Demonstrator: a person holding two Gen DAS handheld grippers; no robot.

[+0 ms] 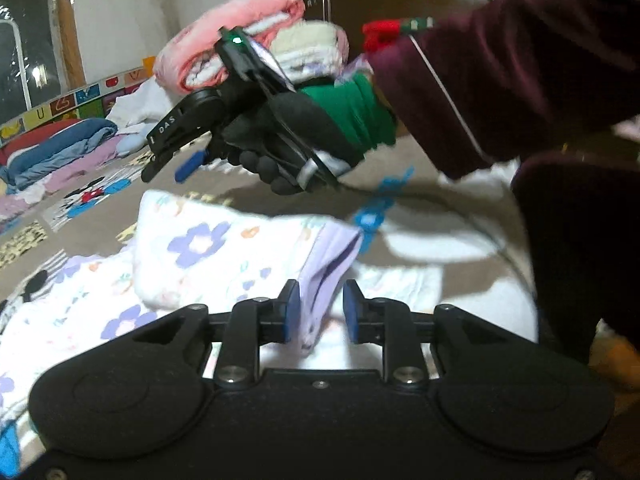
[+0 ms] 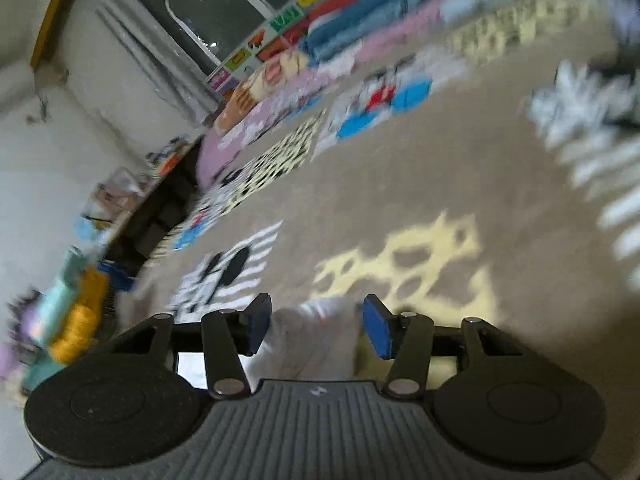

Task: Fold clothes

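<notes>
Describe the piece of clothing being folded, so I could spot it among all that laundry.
Start at the brown patterned bedspread that covers the bed. In the middle of it, nearest the left tongs, lies a white garment with purple flowers. Unlike the pink and blue stacks behind, it has a lilac edge between those tongs.

Left wrist view: floral garment (image 1: 200, 256) on brown bedspread (image 1: 420, 208).
Left gripper (image 1: 320, 312) jaws slightly apart, lilac hem between, touching left pad. Right gripper (image 1: 168, 162) above in gloved hand (image 1: 288, 148).
</notes>
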